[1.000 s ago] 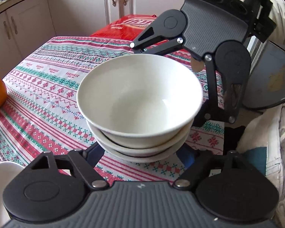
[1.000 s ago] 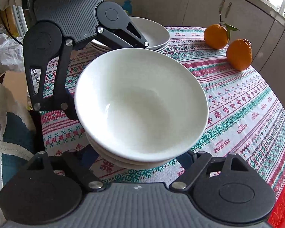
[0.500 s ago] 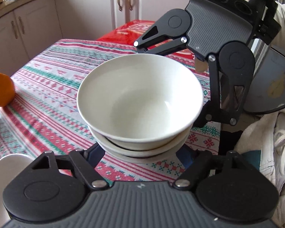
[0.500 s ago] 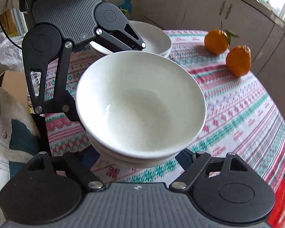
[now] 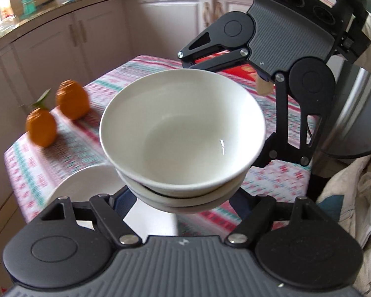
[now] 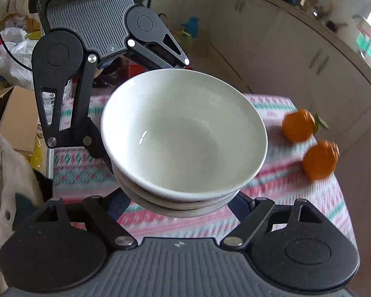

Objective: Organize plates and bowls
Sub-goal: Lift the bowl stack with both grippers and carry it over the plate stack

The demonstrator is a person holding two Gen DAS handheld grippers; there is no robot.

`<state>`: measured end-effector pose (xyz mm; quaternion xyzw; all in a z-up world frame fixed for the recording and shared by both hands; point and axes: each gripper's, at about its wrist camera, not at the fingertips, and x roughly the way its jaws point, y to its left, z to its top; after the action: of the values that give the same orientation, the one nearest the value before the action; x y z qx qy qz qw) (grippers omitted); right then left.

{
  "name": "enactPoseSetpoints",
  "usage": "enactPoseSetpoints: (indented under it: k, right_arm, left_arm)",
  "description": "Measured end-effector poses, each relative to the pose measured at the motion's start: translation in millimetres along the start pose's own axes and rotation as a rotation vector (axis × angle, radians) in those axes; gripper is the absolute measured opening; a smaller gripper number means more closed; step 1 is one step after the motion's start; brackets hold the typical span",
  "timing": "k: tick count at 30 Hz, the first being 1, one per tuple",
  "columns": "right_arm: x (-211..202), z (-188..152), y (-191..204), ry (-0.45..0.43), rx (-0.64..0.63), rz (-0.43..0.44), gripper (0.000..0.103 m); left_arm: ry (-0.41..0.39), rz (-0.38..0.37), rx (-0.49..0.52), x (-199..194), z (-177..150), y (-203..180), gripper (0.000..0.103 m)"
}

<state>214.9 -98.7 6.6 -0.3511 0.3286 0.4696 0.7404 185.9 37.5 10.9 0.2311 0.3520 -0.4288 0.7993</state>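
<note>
a home kitchen: cream cabinets [image 5: 69, 37], cluttered countertop [image 5: 49, 2], patterned tablecloth [image 6: 296, 198]

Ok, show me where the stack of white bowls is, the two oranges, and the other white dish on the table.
stack of white bowls [image 5: 183, 133], left wrist view, inside of the top bowl.
oranges [image 5: 41, 127], left wrist view, front of the nearer orange.
white dish [image 5: 91, 185], left wrist view, its bare upper surface, lower left.

Bowl stack [image 5: 183, 146] hides both grippers' fingertips and part of the white dish [image 5: 91, 185] under it; beside it, blurred tablecloth [image 6: 284, 198] and oranges [image 6: 320, 159].
</note>
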Motion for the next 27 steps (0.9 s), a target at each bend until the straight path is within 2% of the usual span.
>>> enactPoseSetpoints:
  k: [8, 15, 27]
  right_arm:
    - [48, 41, -25, -0.026, -0.043, 0.049, 0.088]
    - [83, 55, -36, -0.016, -0.019, 0.086, 0.088]
    - [88, 56, -29, -0.014, -0.008, 0.078, 0.088]
  left_arm:
    - [0.026, 0.085, -0.116, -5, -26, 43, 0.08]
    - [0.046, 0.109, -0.17, 0, -46, 64, 0.08]
    - [0.04, 0.116, -0.182, 2, -54, 70, 0.08]
